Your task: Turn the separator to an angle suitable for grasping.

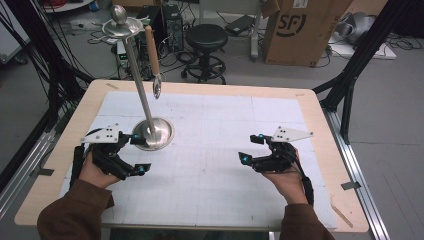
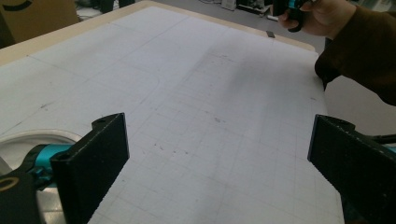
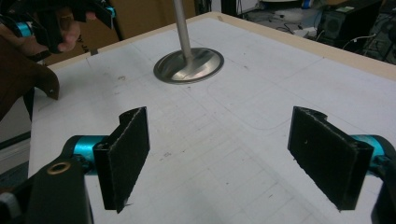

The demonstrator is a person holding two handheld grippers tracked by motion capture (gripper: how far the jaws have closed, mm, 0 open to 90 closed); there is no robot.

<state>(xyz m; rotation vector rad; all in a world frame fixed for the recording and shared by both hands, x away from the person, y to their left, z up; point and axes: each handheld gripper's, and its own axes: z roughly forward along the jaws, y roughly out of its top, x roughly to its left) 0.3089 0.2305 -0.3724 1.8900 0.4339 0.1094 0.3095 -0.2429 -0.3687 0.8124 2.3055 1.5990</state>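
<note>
Polished steel stand (image 1: 149, 117) with a round base sits on the white-topped table (image 1: 215, 170), just beside the left tool (image 1: 138, 154), well apart from the right tool (image 1: 251, 148); both tools gape, released and empty.

stool (image 1: 206, 37) | cardboard box (image 1: 300, 30) | floor cables (image 1: 100, 30) | computer tower (image 1: 172, 22)
</note>
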